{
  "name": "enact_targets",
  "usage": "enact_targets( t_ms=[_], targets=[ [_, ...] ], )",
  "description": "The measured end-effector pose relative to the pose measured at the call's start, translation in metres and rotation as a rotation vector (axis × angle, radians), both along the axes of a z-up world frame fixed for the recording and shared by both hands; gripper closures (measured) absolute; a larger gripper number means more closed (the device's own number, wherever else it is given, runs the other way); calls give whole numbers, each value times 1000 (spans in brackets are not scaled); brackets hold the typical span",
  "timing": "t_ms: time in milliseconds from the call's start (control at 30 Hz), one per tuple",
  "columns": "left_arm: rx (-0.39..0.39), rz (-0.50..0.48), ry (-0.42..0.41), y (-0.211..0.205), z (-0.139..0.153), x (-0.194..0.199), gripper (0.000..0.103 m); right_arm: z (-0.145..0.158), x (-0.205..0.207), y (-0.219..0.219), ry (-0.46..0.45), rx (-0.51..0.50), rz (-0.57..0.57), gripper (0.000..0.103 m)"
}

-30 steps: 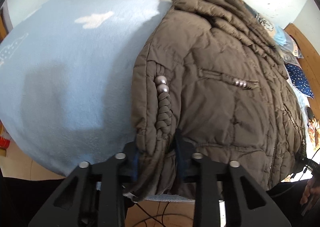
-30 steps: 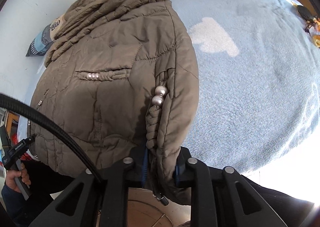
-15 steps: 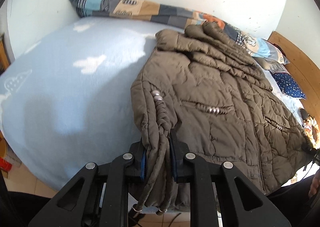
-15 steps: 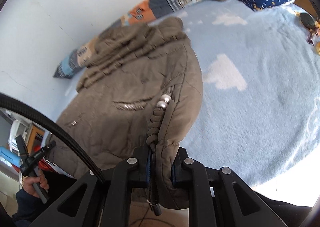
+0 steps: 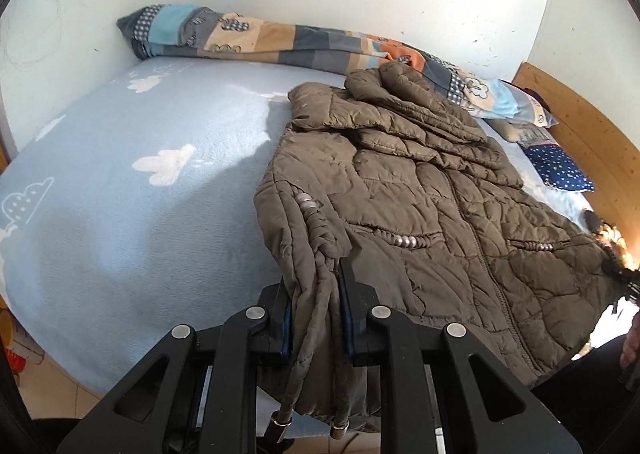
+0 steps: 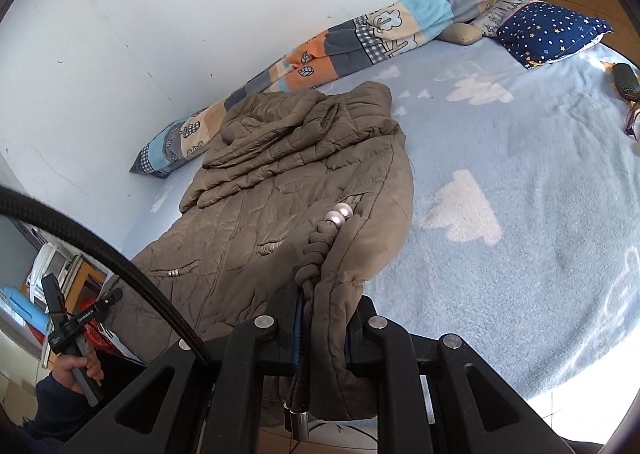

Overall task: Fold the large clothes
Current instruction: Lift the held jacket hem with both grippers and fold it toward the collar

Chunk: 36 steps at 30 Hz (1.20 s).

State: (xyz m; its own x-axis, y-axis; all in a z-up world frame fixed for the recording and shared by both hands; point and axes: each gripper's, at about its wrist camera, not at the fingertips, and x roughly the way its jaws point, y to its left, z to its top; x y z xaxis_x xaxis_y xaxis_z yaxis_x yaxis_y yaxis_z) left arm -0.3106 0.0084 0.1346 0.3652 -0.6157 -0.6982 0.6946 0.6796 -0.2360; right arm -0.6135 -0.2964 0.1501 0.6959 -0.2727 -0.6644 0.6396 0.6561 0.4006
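Jacket (image 5: 420, 213), brown and quilted, sprawls over the light-blue cloud-print blanket (image 5: 120, 213), filling the centre and right of the left-wrist frame. Left gripper (image 5: 316, 318) pinches its bunched hem corner at bottom centre; right gripper (image 6: 324, 330) likewise clamps the other hem corner, drawcords dangling below.
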Motion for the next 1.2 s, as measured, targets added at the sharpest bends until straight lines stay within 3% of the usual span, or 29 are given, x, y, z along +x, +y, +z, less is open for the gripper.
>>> enact_targets(
  t_ms=[500, 867, 1200],
  targets=[
    [-43, -150, 50, -9, 38, 32, 85, 37, 17, -12, -15, -84, 28, 88],
    [-79, -187, 52, -21, 70, 53, 85, 69, 40, -31, -32, -145, 50, 88],
    [-101, -207, 46, -57, 119, 94, 85, 103, 76, -62, -44, -209, 57, 88]
  ],
)
